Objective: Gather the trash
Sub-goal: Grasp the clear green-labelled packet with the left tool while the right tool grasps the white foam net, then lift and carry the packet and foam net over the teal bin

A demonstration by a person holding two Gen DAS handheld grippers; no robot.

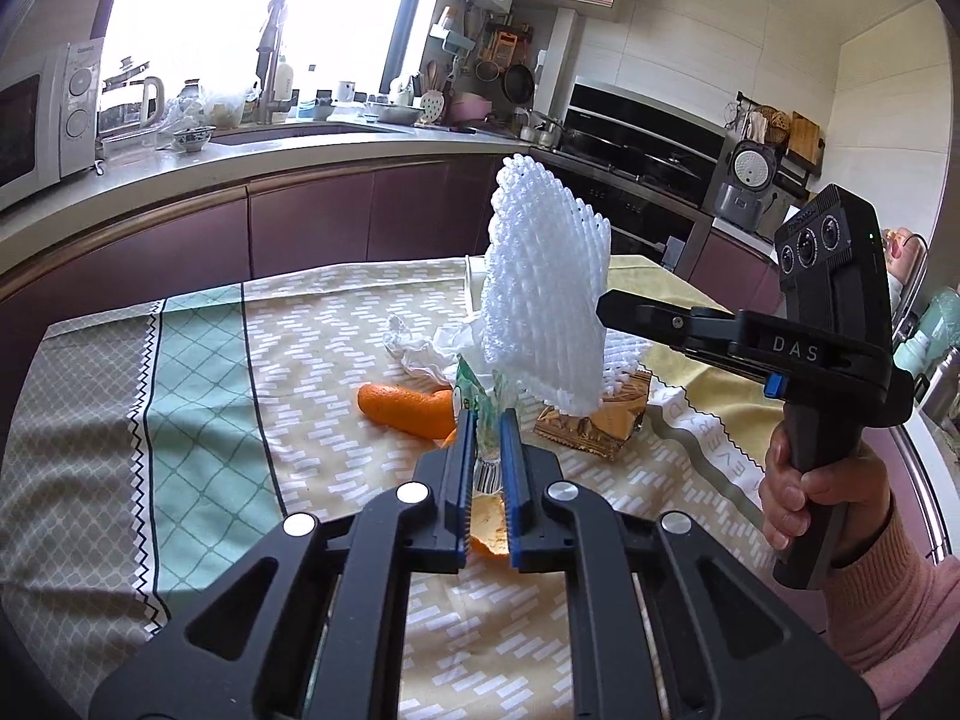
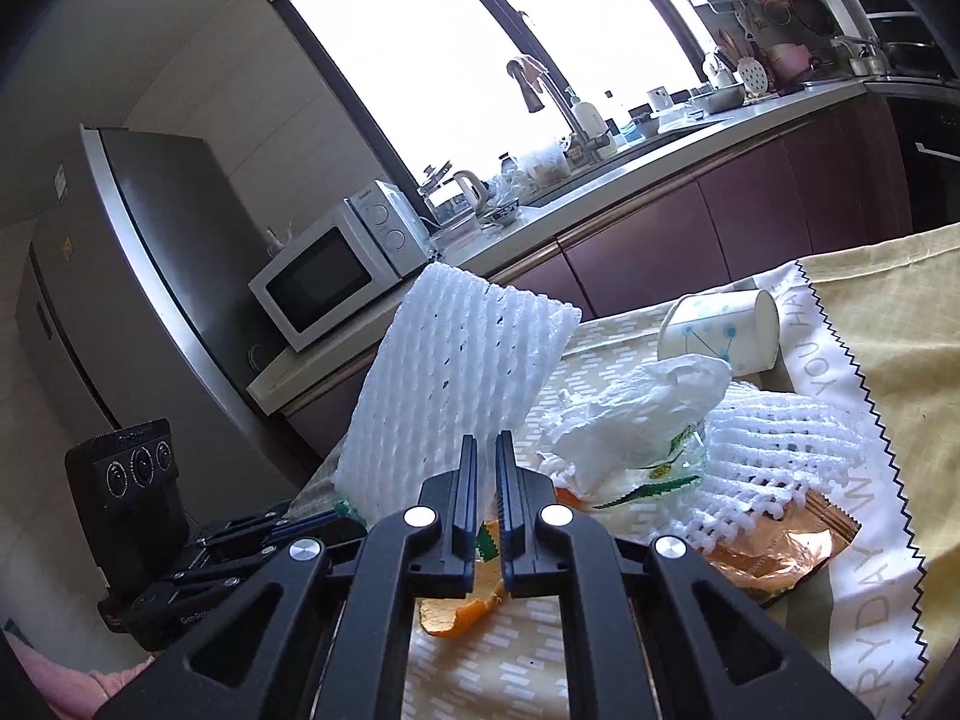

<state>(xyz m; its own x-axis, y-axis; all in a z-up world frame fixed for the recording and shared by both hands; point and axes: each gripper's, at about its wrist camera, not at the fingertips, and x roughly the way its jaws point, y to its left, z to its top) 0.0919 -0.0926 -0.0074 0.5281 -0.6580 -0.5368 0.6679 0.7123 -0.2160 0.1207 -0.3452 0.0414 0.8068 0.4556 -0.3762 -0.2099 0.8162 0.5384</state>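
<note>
Foam net (image 1: 543, 294) clamped in right gripper (image 1: 603, 307), raised above tablecloth (image 1: 198, 360).

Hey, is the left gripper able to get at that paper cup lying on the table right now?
Probably not directly: the left gripper is shut on a green wrapper, and the paper cup lies beyond the tissue.

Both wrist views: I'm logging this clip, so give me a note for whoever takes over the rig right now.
Left gripper: shut on a green wrapper, low over the pile.
Right gripper: shut on a white foam net, held upright.
Lying on the tablecloth: orange peel, crumpled tissue, a second foam net, a brown packet, and a paper cup on its side.
Done: two pieces gripped.
Left: bin both, though no bin is in view, then collect the rest.
</note>
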